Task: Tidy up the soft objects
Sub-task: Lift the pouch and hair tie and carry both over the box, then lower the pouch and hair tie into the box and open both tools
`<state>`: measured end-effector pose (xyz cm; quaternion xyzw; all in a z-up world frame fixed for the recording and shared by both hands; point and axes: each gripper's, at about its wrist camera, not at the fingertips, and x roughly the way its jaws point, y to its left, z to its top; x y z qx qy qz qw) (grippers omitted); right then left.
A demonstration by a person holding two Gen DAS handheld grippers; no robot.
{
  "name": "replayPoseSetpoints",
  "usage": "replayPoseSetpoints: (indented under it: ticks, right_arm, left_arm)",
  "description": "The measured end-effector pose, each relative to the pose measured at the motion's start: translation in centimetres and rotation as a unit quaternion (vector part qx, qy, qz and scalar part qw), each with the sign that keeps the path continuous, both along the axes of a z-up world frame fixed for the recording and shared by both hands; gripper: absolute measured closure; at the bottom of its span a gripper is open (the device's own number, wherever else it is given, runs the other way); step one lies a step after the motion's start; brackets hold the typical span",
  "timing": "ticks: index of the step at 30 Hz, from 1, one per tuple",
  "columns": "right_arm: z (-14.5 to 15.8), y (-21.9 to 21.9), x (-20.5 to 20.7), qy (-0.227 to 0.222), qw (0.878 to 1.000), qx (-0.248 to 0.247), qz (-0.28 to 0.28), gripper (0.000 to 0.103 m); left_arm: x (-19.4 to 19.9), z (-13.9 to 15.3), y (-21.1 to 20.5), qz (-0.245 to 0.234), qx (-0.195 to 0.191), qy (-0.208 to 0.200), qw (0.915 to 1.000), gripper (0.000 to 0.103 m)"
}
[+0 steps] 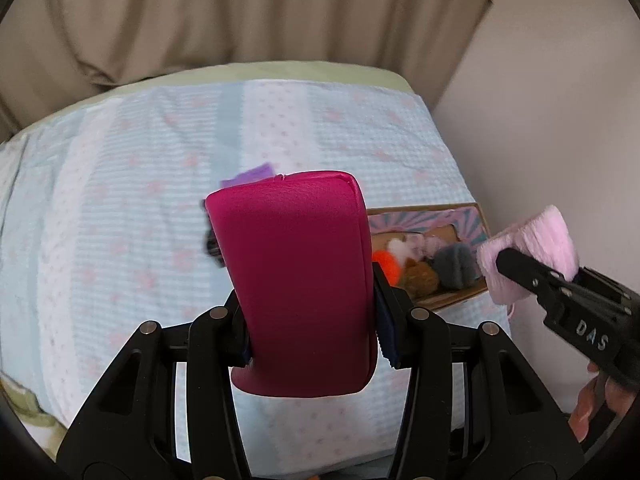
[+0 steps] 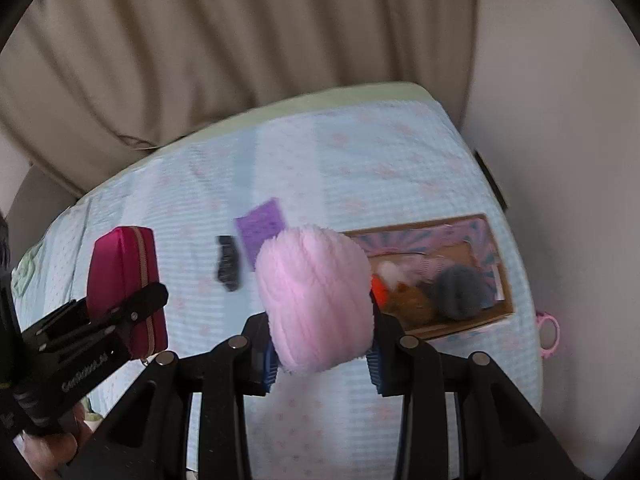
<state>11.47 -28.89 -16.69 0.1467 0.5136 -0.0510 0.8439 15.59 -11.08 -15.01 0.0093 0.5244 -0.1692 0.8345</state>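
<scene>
light: soft, even, dim | blur: motion smear on bedspread | edges: fisheye bend, black vignette

Each black gripper has silver rivets, blue ridged pads, and white lettering.

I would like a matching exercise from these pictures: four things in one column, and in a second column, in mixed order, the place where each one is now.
Things:
1. magenta pouch
2. pink yarn ball
3. purple cloth
4. grey pompom

Places:
A. inside the cardboard box
B. lying flat on the bed cover
C. held in the right tool
D. held in the left tool

Pairs: 1-D, 2-C, 3-B, 4-A
</scene>
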Motion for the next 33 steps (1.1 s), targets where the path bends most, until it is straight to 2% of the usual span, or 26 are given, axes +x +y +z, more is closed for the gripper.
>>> replayPoseSetpoints:
  ticks: [7,10,11,14,15,18,22,23,24,25,26,27,33]
  right_arm:
    - [-5.1,-8.3,3.4,0.055,0.998,0.017,-0.02,0.07]
    - [-7.8,-10.3,4.9,0.08,0.996,0.037,-0.011,0.07]
    - [-8.7,-10.8,5.3,0.085,0.995,0.043,-0.01,0.07]
    - [-11.1,-12.0,6.4,0.096,0.993,0.068,-0.006,0.07]
    - [-12.0,-12.2,6.7,0.101,0.992,0.076,-0.007,0.07]
    - [-14.5,-12.4,7.3,0.118,0.989,0.084,-0.003,0.07]
    - [-16.9,-12.7,7.8,0.132,0.987,0.093,-0.003,0.063]
    - [-17.3,-12.9,7.9,0.131,0.987,0.094,-0.005,0.059]
    - [-17.5,-13.1,8.1,0.13,0.987,0.094,-0.008,0.044]
    - [-17.8,-13.3,8.2,0.129,0.987,0.093,-0.01,0.033]
    - [-18.0,-13.4,8.4,0.128,0.988,0.09,-0.01,0.008]
    - [-18.1,-13.6,8.6,0.127,0.988,0.087,-0.009,0.0]
    - [-17.7,-15.1,8.5,0.109,0.991,0.076,-0.008,0.0]
  left_arm:
    - [2.4,-4.8,-9.2,-0.03,0.028,0.032,0.9986,0.06]
    - [3.6,-7.6,-11.7,-0.033,0.031,0.064,0.9969,0.06]
    - [3.8,-8.4,-12.2,-0.035,0.032,0.07,0.9964,0.06]
    - [4.4,-11.7,-14.3,-0.053,0.069,0.086,0.9925,0.06]
    - [4.7,-13.5,-15.1,-0.056,0.085,0.103,0.9895,0.06]
    - [4.9,-16.9,-15.8,-0.05,0.091,0.144,0.9841,0.06]
    - [5.1,-19.5,-16.8,-0.063,0.11,0.158,0.9793,0.059]
    - [5.1,-19.9,-17.1,-0.064,0.115,0.157,0.9787,0.053]
    - [4.9,-20.1,-17.1,-0.064,0.116,0.155,0.979,0.031]
    - [4.9,-20.2,-17.1,-0.063,0.117,0.153,0.9792,0.015]
    - [5.0,-20.2,-17.1,-0.061,0.121,0.152,0.9789,0.001]
    - [5.1,-20.1,-16.9,-0.056,0.128,0.146,0.9794,0.0]
    - [5.6,-19.3,-15.4,-0.037,0.128,0.141,0.9811,0.0]
